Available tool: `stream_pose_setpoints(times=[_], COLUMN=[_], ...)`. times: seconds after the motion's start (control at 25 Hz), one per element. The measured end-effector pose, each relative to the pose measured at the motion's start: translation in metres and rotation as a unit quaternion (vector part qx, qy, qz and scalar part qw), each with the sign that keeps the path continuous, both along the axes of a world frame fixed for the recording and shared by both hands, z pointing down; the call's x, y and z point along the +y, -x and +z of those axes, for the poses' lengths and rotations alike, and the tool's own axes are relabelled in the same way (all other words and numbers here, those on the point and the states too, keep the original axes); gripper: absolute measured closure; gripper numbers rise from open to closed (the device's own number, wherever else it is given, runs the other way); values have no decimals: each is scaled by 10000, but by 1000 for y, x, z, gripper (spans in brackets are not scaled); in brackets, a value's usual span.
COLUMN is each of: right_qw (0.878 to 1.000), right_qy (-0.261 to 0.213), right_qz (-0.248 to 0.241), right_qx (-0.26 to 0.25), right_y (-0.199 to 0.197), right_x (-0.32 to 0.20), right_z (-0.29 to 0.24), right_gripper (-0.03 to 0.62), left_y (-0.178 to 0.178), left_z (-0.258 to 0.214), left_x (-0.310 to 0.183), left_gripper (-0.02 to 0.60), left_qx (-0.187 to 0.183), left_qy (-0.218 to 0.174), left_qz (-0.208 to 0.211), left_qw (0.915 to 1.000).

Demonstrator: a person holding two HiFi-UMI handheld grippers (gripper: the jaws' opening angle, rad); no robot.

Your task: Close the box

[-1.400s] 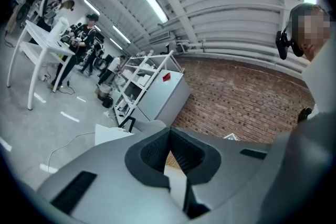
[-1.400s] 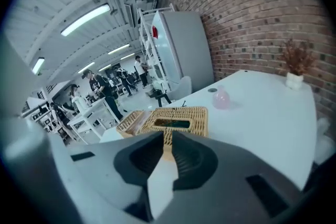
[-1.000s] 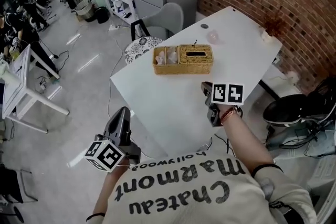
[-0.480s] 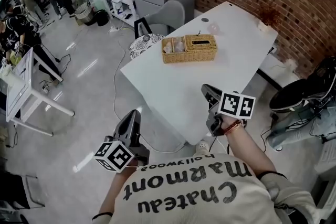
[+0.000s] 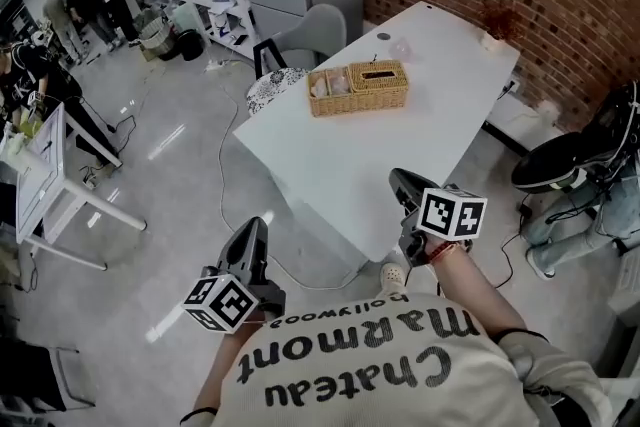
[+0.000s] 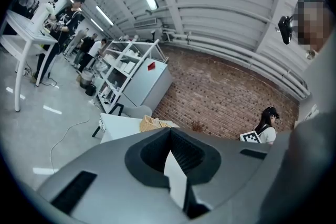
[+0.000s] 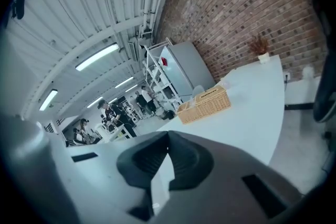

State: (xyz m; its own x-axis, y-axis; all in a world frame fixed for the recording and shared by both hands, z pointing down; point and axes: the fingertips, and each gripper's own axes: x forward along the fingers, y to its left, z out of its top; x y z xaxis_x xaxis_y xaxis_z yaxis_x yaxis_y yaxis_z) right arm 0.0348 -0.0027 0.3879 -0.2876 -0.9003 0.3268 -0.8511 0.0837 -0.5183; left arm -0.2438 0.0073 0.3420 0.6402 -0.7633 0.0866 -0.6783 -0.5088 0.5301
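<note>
Left gripper (image 6: 169,132): jaws meet at the tips, nothing between them; held over the floor (image 5: 170,215), off the table's near-left edge. Right gripper (image 7: 168,138): jaws have just been closing and now stand together, nothing between them; held at the near corner of the table (image 5: 350,165). Box (image 5: 357,87): wicker, resting on the table towards its far-left edge, near a grey chair (image 5: 315,27); left part shows pale contents, right part has a woven top with a dark slot; well apart from both grippers, untouched.
</note>
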Motion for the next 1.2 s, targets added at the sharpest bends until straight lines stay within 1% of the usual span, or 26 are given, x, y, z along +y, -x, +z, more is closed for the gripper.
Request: stream_pose_setpoints(times=[0.2, 0.48, 0.92, 1.2], right_qw=[9999, 9997, 9997, 9997], right_qy=[73, 198, 207, 222], right_qz=[83, 144, 108, 69], right_qx=[26, -69, -3, 25], right_y=[-1, -5, -18, -14], right_x=[16, 26, 19, 16], right_z=[7, 16, 16, 17], right_gripper=[591, 591, 591, 591], left_y=[-1, 0, -2, -1], left_z=[-1, 2, 8, 6], left_x=[9, 13, 9, 5], left_gripper=[580, 580, 580, 580], left_qx=[-49, -90, 29, 82], left_qy=[-5, 48, 71, 50], left_qz=[132, 101, -23, -5], left_qw=[9999, 9999, 10000, 10000])
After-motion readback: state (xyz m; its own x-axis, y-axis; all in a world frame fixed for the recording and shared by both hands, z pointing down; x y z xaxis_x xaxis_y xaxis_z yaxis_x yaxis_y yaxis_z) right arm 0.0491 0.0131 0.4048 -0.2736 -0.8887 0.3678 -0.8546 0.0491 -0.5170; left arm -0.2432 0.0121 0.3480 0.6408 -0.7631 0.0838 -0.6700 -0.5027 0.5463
